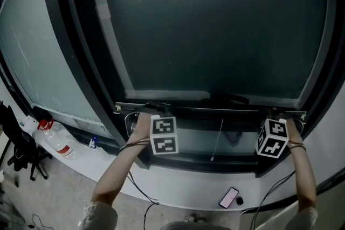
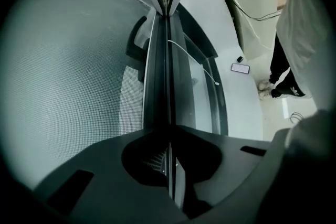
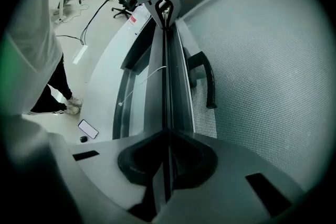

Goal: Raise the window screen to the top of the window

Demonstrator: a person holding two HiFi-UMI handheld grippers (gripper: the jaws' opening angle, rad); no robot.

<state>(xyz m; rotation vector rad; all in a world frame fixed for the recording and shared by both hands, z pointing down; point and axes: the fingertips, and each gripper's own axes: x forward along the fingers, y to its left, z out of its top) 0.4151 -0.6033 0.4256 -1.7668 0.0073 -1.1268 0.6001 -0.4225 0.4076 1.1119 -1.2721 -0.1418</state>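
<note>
The window screen (image 1: 215, 24) is a dark mesh panel with a thin bottom bar (image 1: 215, 110) low in the window frame. In the head view my left gripper (image 1: 152, 109) grips the bar's left end and my right gripper (image 1: 276, 112) its right end. In the left gripper view the bar (image 2: 167, 76) runs straight away from my left gripper (image 2: 169, 139), whose jaws are pressed onto its thin edge. The right gripper view shows my right gripper (image 3: 167, 136) clamped on the bar (image 3: 168, 76) the same way, with the mesh (image 3: 262, 60) to its right.
A white pull cord (image 1: 217, 140) hangs below the bar in front of the sill (image 1: 205, 161). A black handle (image 3: 205, 78) sticks out of the screen frame. On the floor lie a phone (image 1: 229, 197), a water bottle (image 1: 56, 140) and a black chair (image 1: 19, 143).
</note>
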